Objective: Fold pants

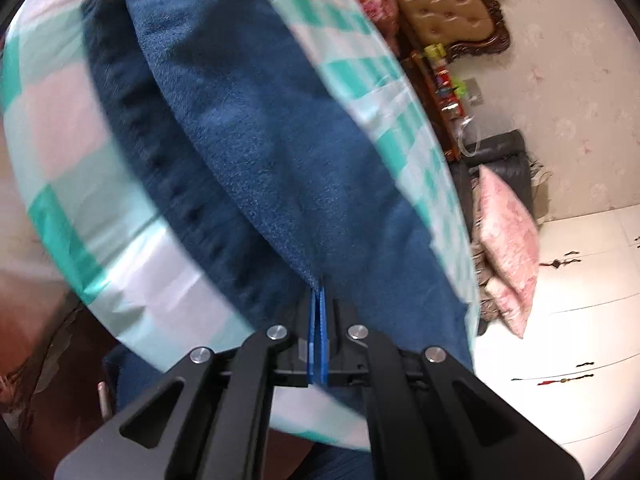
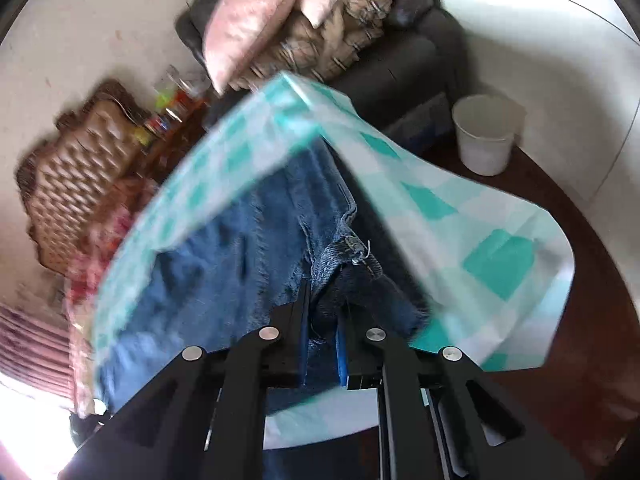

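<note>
Blue denim pants [image 1: 256, 128] lie on a table covered with a teal and white checked cloth [image 1: 92, 184]. My left gripper [image 1: 318, 300] is shut on an edge of the pants, its blue pads pressed together on the fabric. In the right wrist view the pants [image 2: 224, 264] hang from my right gripper [image 2: 326, 300], which is shut on a thick bunched hem of the denim [image 2: 348, 256]. The checked cloth [image 2: 460, 216] spreads beneath and to the right. Both views are blurred by motion.
A white bucket [image 2: 486, 134] stands on the dark floor right of the table. A dark sofa [image 2: 404, 60] with pink cushions [image 2: 256, 16] is behind. A tufted brown headboard [image 1: 444, 4] and a shelf of small items [image 1: 448, 88] are near the wall.
</note>
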The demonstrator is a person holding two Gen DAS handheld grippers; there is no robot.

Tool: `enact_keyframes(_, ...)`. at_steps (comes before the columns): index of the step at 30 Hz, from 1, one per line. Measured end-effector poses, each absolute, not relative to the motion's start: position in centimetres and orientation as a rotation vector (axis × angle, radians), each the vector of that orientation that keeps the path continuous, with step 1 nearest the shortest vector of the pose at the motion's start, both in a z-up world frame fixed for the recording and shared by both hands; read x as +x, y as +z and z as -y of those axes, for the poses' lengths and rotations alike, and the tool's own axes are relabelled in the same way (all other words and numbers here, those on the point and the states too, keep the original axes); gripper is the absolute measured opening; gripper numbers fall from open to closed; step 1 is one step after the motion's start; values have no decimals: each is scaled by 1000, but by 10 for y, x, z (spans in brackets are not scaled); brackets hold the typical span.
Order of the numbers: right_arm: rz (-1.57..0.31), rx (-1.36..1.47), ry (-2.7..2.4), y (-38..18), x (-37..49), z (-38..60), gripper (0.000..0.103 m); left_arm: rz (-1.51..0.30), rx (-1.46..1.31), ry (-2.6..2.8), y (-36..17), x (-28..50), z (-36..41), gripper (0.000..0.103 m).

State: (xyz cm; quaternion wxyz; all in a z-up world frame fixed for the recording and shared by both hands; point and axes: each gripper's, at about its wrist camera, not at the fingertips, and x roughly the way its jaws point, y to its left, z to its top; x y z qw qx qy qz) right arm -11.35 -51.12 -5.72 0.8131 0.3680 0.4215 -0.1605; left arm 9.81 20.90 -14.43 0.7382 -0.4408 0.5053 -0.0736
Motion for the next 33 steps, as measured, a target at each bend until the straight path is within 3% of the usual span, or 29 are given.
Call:
enact_keyframes(9,-979,651,-423,-77,-107,504,11,-1107,-957,-155,-156,92,-207,1)
enact_keyframes(11,-1000,621,-448,-85,-105,501,11,-1088,-963,-171,-155,91,-213,5)
enact_keyframes(13,-1003,585,-466,-86,-104,497,11,-1047,-966,-150,-148,92,-228,31)
enact_keyframes(14,-1008,573,-472,-86,-102,495,11,-1024,-980,-131,-147,94,-240,34)
enact_keyframes(19,-1020,560,-481,-84,-96,495,11,-974,-1073,-50,-158,123,-299,30)
enact_keyframes(23,-1021,553,-481,-81,-95,493,11,-969,-1079,-18,-156,126,-310,1)
enact_keyframes(28,-957,562,-451,-48,-99,497,11,-899,-1075,26,-129,95,-309,1)
enact_keyframes(33,-1014,513,-480,-60,-88,498,11,-977,-1098,84,-159,80,-313,1)
